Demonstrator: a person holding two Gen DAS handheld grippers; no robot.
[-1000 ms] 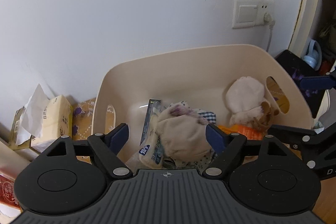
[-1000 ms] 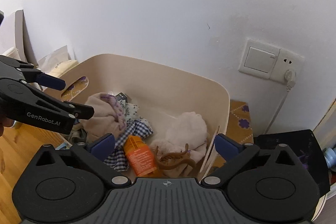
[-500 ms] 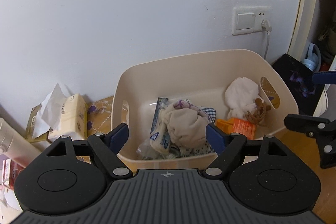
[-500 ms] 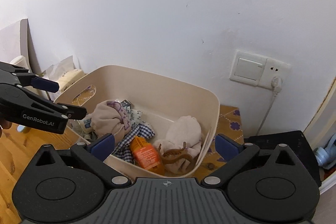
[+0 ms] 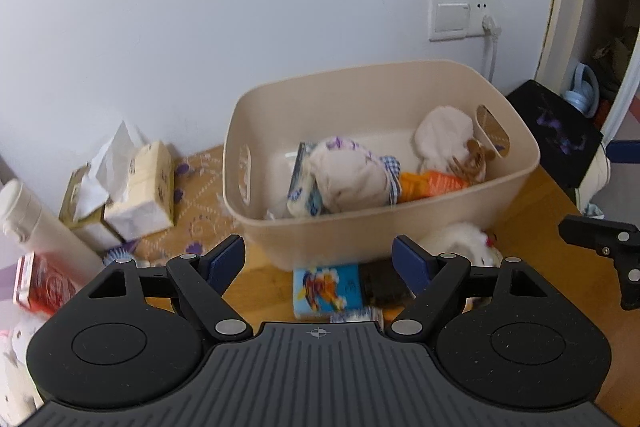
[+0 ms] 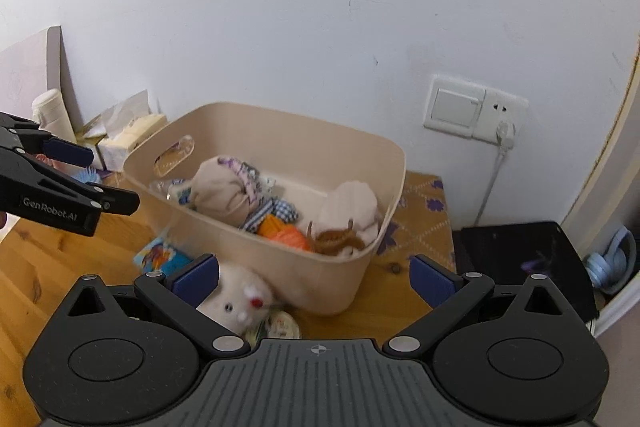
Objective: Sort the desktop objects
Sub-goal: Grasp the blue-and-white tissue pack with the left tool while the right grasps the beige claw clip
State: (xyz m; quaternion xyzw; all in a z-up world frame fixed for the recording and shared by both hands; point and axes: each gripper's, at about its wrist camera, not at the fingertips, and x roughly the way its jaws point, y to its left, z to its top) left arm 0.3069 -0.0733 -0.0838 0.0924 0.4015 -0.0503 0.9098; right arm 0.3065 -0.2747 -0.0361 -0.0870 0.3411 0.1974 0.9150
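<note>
Both tongs empty above a half-filled bin (image 5: 384, 219), more clutter waiting on the tabletop (image 6: 36, 267)

Left tongs (image 5: 319, 259) and right tongs (image 6: 314, 277) spread wide, gripping nothing, held level and side by side short of the bin's near wall, aimed at the wall behind. Already in the bin: cloth bundles, an orange bottle (image 5: 432, 183), a brown clip (image 6: 336, 239). Still out, pressed against the bin's front: a white plush (image 6: 240, 299) and a blue card pack (image 5: 328, 291). Best next, probably: drop straight down on the plush, close on its body, lift clear of the rim before crossing over
</note>
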